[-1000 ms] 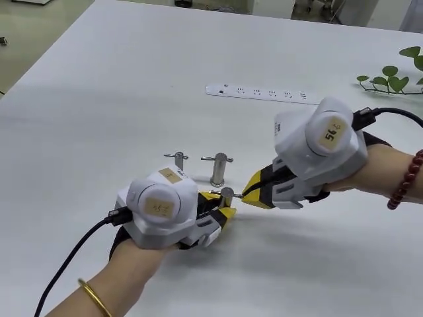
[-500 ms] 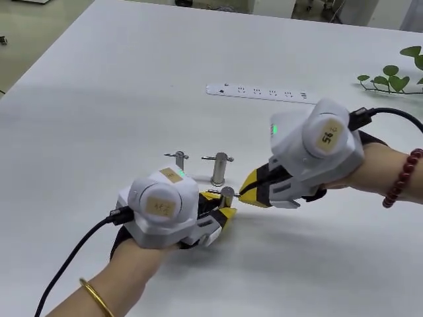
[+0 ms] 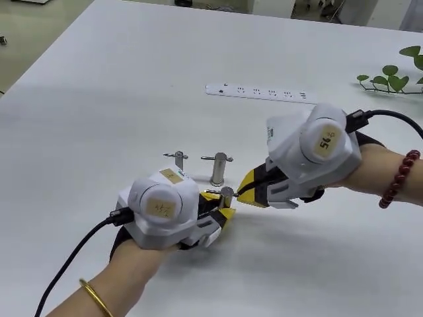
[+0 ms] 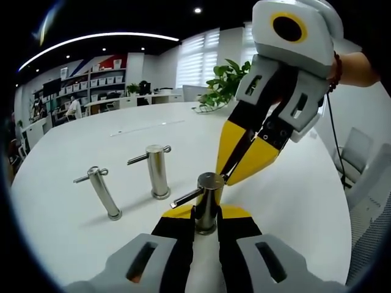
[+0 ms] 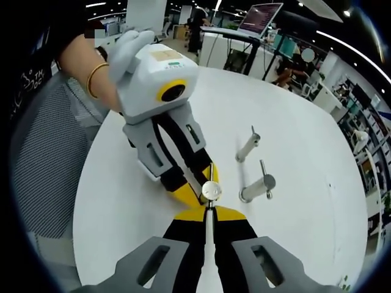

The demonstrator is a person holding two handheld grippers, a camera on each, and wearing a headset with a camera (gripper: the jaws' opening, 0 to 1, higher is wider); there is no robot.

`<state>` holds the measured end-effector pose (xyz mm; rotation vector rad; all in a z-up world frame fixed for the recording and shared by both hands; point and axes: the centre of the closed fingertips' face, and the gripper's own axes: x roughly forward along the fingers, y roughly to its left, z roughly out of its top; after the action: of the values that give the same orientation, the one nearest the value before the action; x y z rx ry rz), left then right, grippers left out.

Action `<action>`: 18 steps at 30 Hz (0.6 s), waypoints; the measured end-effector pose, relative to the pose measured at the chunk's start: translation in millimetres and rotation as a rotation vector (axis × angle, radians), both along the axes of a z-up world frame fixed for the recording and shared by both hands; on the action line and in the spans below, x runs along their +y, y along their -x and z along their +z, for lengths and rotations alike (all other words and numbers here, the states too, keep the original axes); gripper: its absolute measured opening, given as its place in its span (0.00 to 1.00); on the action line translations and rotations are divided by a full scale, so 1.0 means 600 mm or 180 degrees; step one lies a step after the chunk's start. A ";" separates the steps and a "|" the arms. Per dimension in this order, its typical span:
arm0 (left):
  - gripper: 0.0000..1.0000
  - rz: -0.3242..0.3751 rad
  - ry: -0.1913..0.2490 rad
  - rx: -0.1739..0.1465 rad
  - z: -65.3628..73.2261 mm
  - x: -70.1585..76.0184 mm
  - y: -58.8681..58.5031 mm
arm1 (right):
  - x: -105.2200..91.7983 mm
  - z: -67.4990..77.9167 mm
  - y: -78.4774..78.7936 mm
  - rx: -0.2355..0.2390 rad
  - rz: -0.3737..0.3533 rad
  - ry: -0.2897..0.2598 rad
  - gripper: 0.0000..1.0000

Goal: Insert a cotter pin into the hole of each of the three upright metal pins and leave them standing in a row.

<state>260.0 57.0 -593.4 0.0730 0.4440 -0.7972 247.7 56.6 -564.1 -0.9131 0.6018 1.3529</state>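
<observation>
On the white table (image 3: 132, 79), your left gripper (image 3: 221, 211) hugs the nearest metal pin (image 4: 208, 201); your right gripper (image 3: 243, 190) pinches its cotter pin (image 4: 183, 198). Push crooked and it could jam or bend.

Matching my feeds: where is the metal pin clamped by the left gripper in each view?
Head view: clamped pin at centre, between left gripper and right gripper.
Left gripper view: low centre, between that gripper's jaws.
Right gripper view: centre, beyond the held cotter pin.
Shared landmark: middle pin, beside it.
</observation>
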 end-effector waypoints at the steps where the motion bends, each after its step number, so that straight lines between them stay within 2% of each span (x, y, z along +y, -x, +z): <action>1: 0.11 0.0002 -0.0001 0.0001 0.000 0.000 0.000 | 0.001 0.000 0.000 -0.0006 0.0011 0.0004 0.00; 9: 0.12 0.0017 -0.0077 -0.0028 -0.003 0.001 0.002 | 0.001 -0.003 -0.003 -0.0009 -0.0053 -0.0015 0.02; 10: 0.13 0.0006 -0.0079 0.0007 -0.005 0.002 0.005 | 0.000 -0.003 -0.005 -0.0016 -0.0084 -0.0040 0.03; 14: 0.23 0.0000 -0.0126 0.0036 -0.008 0.006 0.008 | 0.000 0.002 -0.005 0.0048 -0.0198 -0.0132 0.09; 18: 0.32 -0.0027 -0.0112 0.0098 -0.004 0.013 0.010 | 0.006 0.009 -0.005 0.0160 -0.0395 -0.0311 0.16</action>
<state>253.7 65.0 -595.9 0.0953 0.4871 -0.7997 250.5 60.2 -558.6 -0.7526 0.6154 1.2854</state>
